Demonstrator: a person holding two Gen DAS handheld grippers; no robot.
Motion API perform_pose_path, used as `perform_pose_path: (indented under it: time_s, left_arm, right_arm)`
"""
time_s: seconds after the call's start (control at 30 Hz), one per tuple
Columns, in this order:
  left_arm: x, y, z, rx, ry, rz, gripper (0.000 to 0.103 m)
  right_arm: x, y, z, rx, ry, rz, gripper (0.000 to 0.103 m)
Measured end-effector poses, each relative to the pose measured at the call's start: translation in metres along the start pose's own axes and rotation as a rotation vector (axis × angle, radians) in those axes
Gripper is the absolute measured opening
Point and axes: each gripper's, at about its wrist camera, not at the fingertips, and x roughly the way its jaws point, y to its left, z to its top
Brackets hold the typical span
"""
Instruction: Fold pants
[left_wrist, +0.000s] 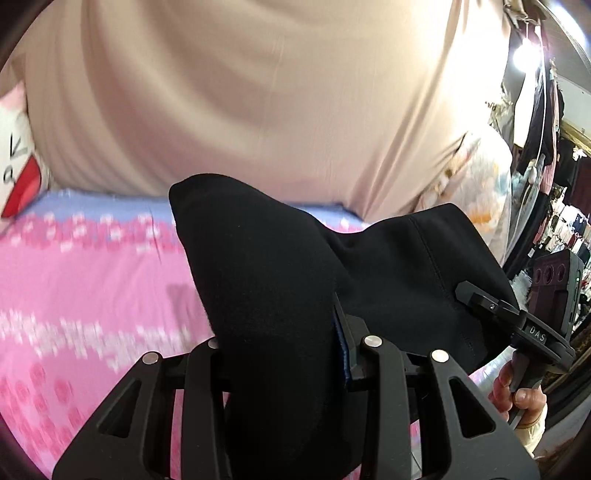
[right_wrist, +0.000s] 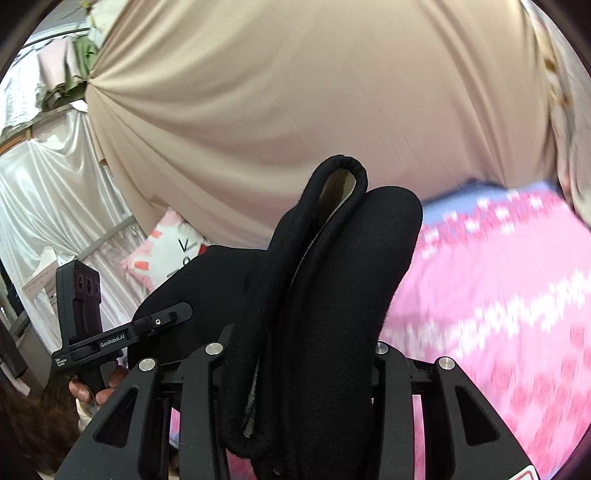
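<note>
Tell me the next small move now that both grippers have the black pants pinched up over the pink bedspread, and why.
Probably lower both together toward the pink bedspread and lay the fabric flat. The left gripper and right gripper each clamp a bunched fold of the black pants, which hangs in the air between them, so nothing is yet laid out to crease.

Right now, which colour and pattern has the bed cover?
Pink with white and darker pink flowers, blue at the far edge; the left wrist view shows it best.

Bright, motion-blurred bedspread (left_wrist: 92, 277), fisheye-dark corners.
</note>
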Motion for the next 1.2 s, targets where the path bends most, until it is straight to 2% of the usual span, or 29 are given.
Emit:
perform_pose_path:
  time_s: [0.27,0.43,0.53,0.7,0.87,1.03,1.2]
  left_arm:
    - [0.011,-0.011,0.056,0.059,-0.149,0.047,0.034]
    - [0.037,-0.008,0.078,0.067,-0.224,0.102,0.034]
    - [0.06,0.002,0.088,0.083,-0.236,0.146,0.034]
    - [0.106,0.027,0.1,0.084,-0.22,0.193,0.034]
    - [0.154,0.048,0.102,0.072,-0.182,0.234,0.034]
    - [0.204,0.068,0.095,0.077,-0.103,0.273,0.034]
    - [0.245,0.09,0.081,0.064,-0.033,0.278,0.034]
  right_arm:
    - [0.029,0.004,0.062,-0.087,-0.107,0.033,0.036]
    - [0.064,-0.007,0.091,-0.089,-0.139,0.06,0.036]
    - [0.091,-0.018,0.102,-0.075,-0.142,0.065,0.036]
    - [0.136,-0.041,0.113,-0.062,-0.13,0.049,0.036]
    - [0.182,-0.069,0.117,-0.025,-0.077,0.016,0.036]
    - [0.229,-0.102,0.11,0.025,0.002,-0.016,0.036]
    - [0.268,-0.135,0.089,0.069,0.077,-0.046,0.036]
